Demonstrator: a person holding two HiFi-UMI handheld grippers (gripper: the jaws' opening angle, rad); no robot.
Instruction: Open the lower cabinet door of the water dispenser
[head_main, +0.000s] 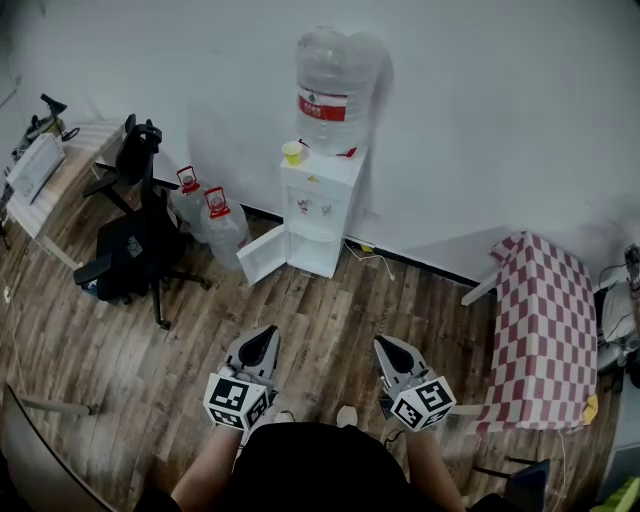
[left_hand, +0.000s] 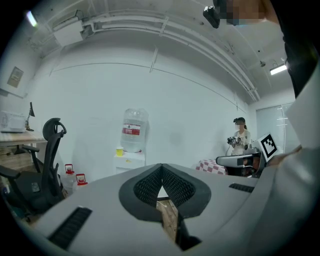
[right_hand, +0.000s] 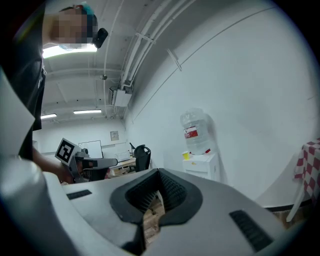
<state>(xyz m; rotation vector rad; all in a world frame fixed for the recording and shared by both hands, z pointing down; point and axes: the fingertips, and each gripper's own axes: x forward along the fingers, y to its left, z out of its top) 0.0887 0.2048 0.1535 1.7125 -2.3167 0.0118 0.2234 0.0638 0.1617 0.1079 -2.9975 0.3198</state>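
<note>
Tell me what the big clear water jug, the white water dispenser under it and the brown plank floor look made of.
Big clear water jug: likely translucent plastic; the wall shows through it, with a faint sheen.
White water dispenser: smooth white panels, plastic or painted metal; can't tell which.
Brown plank floor: wood or wood-look laminate; grain and plank seams show, and the finish is fairly matte.

White water dispenser (head_main: 322, 200) upright; lower cabinet door (head_main: 262, 256) swung open toward view's left.

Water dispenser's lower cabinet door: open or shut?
Open: the lower cabinet door stands swung out leftward from the water dispenser in the head view.
</note>
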